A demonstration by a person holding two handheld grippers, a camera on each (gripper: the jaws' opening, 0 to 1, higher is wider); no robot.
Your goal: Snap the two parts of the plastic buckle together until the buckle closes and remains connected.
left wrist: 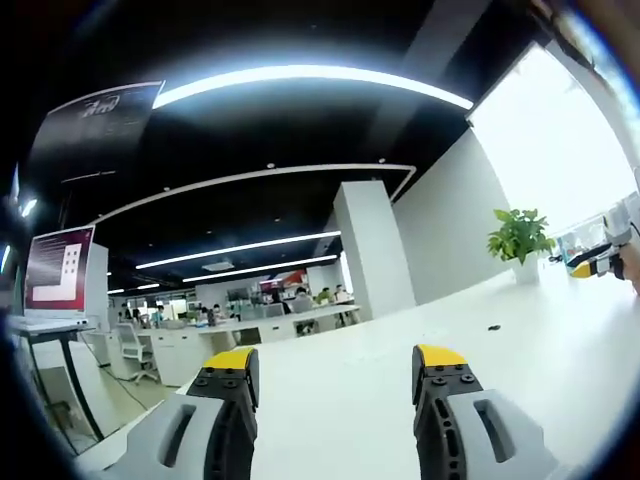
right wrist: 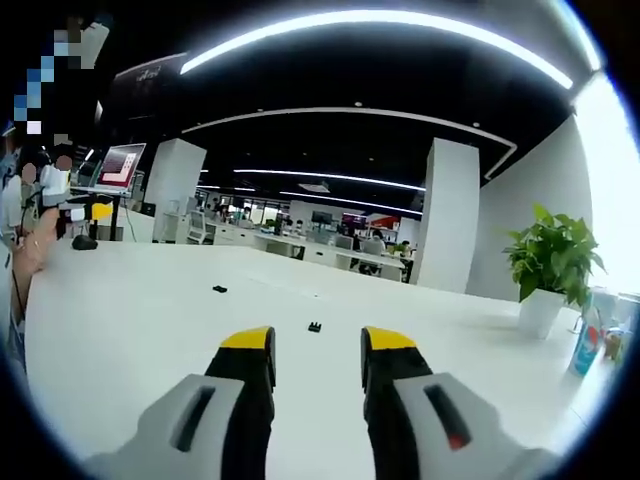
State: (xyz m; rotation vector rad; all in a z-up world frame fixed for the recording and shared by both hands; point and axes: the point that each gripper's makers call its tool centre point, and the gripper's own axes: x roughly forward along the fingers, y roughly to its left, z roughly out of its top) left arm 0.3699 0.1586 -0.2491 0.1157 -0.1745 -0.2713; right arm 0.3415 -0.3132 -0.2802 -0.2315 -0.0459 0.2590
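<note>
Two small black buckle parts lie apart on the white table [right wrist: 150, 330]. In the right gripper view, one part [right wrist: 314, 327] rests just beyond my right gripper [right wrist: 318, 342], which is open and holds nothing. The other part [right wrist: 219, 289] lies farther off to the left. My left gripper [right wrist: 82, 212] shows at the far left of that view, held up by a hand [right wrist: 35, 252]. In the left gripper view, my left gripper [left wrist: 337, 362] stands open and empty over the table, and one black part [left wrist: 493, 327] sits well ahead to the right. The right gripper [left wrist: 590, 264] shows at that view's right edge.
A potted plant [right wrist: 552, 268] in a white pot stands at the table's right end, with a coloured can [right wrist: 584, 345] beside it. A dark object [right wrist: 85, 242] sits on the table under the left gripper. Desks, pillars and seated people fill the office behind. A stand with a screen [left wrist: 58, 270] is off the table's left edge.
</note>
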